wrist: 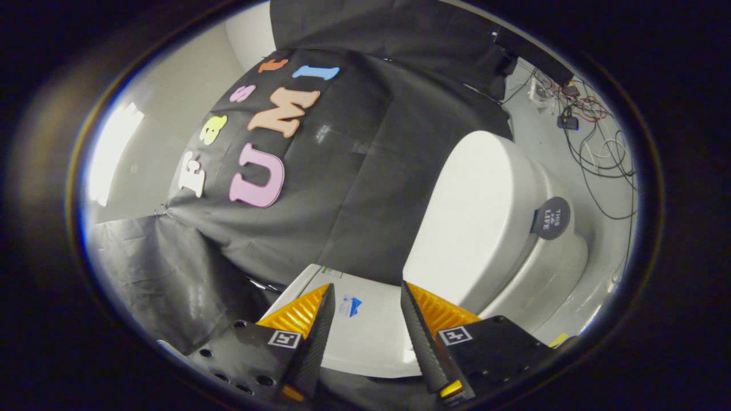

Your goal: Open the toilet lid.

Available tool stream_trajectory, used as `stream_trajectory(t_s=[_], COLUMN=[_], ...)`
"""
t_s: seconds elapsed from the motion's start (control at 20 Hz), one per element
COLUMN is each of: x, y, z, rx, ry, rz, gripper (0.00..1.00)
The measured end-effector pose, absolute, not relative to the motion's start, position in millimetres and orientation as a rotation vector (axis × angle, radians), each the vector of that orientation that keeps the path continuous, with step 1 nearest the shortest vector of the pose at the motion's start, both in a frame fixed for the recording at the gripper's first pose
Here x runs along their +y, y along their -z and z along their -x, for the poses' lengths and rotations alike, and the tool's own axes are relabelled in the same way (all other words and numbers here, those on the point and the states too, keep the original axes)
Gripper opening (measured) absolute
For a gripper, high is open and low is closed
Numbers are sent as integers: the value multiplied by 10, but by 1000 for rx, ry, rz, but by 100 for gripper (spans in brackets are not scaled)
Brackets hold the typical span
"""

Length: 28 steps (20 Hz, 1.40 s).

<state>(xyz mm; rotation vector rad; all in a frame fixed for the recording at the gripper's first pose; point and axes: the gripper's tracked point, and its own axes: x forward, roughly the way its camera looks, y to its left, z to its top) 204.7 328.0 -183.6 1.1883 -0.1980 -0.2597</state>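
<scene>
The view is rolled on its side, with the floor off to the right. A white toilet [548, 262] stands just beyond my right finger, and a round black sticker [551, 217] sits on its side. Its broad white lid [474, 211] appears to lie down flat on the bowl, with only a thin seam between them. My gripper [366, 287] is open, its two fingers spread with nothing between them. Behind the gap between them lies a flat white surface with a small blue mark [365, 331], which looks like the cistern top. The fingers touch neither it nor the lid.
Black cloth [354, 188] hangs as a wall beyond the toilet and to the left of it. On the grey floor [599, 188] past the toilet lie tangled cables [599, 154] and a small black box [569, 122]. A pale wall [171, 103] shows at the far left.
</scene>
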Motion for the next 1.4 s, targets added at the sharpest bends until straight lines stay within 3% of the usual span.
stream_trajectory(t_s=[0.25, 0.6, 0.7, 1.2, 1.4], x=[2878, 2466, 2434, 2188, 2053], y=[2122, 2820, 2940, 3040, 3051], z=[-1812, -1579, -1569, -1504, -1579], rx=[-240, -137, -95, -185, -233], ry=[397, 622, 642, 687, 678], rz=[-1276, -1356, -1372, -1488, -1528], gripper=[72, 69, 62, 62, 35])
